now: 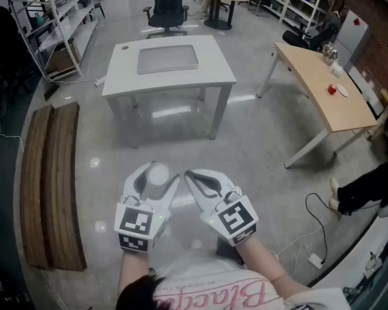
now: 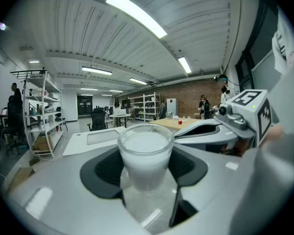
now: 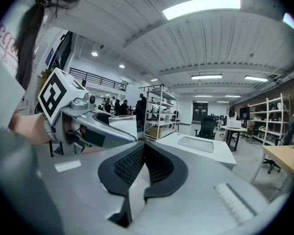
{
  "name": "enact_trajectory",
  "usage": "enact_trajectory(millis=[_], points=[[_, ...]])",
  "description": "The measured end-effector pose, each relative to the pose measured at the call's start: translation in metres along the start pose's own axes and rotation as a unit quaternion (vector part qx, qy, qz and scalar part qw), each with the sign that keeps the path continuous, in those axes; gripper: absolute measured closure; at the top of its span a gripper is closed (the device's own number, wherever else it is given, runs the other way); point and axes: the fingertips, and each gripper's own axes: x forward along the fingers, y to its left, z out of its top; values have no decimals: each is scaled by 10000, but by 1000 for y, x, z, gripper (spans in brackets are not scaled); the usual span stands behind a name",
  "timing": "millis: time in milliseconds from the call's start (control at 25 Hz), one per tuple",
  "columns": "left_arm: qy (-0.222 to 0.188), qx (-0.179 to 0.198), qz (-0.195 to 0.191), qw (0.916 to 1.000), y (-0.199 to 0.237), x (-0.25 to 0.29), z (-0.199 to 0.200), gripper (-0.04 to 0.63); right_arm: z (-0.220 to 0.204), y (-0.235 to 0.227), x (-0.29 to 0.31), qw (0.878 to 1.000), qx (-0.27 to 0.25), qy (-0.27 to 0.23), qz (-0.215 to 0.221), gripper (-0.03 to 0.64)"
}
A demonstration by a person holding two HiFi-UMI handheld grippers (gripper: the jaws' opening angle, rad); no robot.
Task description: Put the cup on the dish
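Observation:
A frosted white cup (image 1: pixel 159 173) stands upright between the pads of my left gripper (image 1: pixel 158 177), which is shut on it, held in the air over the floor. In the left gripper view the cup (image 2: pixel 146 155) fills the gap between the black pads (image 2: pixel 102 170). My right gripper (image 1: pixel 191 177) hovers just to the right of it, shut with nothing between its pads (image 3: pixel 125 166). The dish, a flat grey tray (image 1: pixel 167 59), lies on the white table (image 1: pixel 119 76) well ahead of both grippers; it also shows as the tray (image 2: pixel 104 136) and the tray (image 3: pixel 196 144).
A wooden bench (image 1: pixel 48 186) runs along the left. A light wooden table (image 1: pixel 323 89) with small red items stands at the right. An office chair (image 1: pixel 167 5) sits behind the white table. Cables (image 1: pixel 317 228) and a person's shoe (image 1: pixel 336 196) are at the lower right.

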Motion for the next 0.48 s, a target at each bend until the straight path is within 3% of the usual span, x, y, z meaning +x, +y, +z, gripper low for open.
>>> enact_trajectory(millis=[480], points=[[232,-126,362,9990,1,8,-5,336,-2,-6,-3,9997,-151,22,164,615]])
